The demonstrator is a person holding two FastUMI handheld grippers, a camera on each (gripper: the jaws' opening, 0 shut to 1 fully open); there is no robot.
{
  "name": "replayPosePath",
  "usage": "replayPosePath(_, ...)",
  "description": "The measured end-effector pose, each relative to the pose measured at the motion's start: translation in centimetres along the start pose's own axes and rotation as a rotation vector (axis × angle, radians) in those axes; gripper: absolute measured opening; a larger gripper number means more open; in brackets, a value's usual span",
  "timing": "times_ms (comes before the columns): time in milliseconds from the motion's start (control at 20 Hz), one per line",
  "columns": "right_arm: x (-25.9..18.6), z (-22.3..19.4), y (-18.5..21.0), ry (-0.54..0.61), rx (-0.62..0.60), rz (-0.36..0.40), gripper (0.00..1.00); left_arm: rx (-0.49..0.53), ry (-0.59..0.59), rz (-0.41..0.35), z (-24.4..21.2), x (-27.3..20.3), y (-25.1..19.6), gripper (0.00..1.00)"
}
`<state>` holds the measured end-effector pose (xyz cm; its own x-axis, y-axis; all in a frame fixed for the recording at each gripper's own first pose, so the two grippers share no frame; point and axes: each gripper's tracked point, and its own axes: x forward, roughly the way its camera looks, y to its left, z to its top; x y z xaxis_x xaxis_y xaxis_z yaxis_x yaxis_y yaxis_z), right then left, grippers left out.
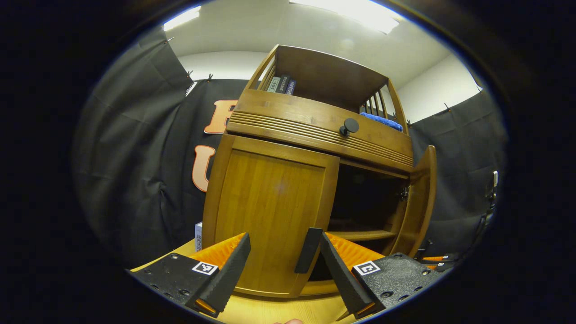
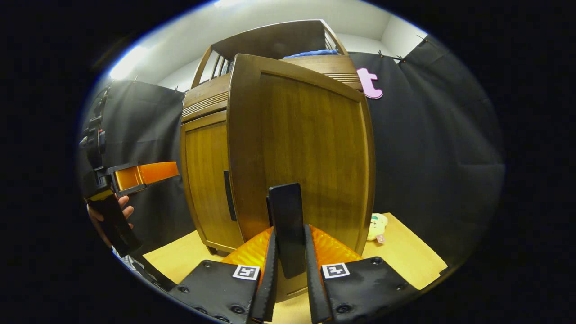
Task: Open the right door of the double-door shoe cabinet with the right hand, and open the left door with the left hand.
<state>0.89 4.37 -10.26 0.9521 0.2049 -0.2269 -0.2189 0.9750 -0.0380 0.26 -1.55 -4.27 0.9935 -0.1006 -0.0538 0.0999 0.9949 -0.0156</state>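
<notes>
Tongs in my right hand [image 2: 288,274] pinch the right door's handle [image 2: 286,225], and that door [image 2: 306,148] hangs open. My left tongs [image 1: 281,270] are spread wide, holding nothing, close to the shut left door [image 1: 270,211].

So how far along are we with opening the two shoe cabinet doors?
About halfway. The right door is swung open, and the right gripper is shut on its handle. The left door is closed; the left gripper is open at its handle, not yet closed on it. Left: grip and pull.
</notes>
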Motion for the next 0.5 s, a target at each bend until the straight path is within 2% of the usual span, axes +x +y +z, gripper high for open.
replayPosePath(200, -2.1, 0.2, -2.0, -0.007, -0.005, -0.034, 0.32, -0.010, 0.007, -0.025, -0.4, 0.6, -1.0, 0.91)
replayPosePath(250, -2.4, 0.0, -2.4, -0.008, -0.005, -0.044, 0.32, -0.013, 0.010, -0.028, -0.6, 0.7, -1.2, 0.94)
replayPosePath(300, -2.8, -0.1, -2.7, -0.009, -0.007, -0.053, 0.37, -0.015, 0.010, -0.031, -0.6, 0.7, -1.3, 0.91)
replayPosePath(350, -3.1, -0.2, -3.1, -0.011, -0.008, -0.061, 0.37, -0.016, 0.010, -0.034, -0.7, 0.9, -1.5, 0.91)
replayPosePath(400, -3.2, -0.2, -3.4, -0.011, -0.009, -0.068, 0.32, -0.014, 0.010, -0.037, -0.6, 1.0, -1.6, 0.91)
replayPosePath(500, -3.5, -0.2, -3.9, -0.012, -0.012, -0.081, 0.32, -0.010, 0.009, -0.043, -0.7, 1.1, -1.8, 0.91)
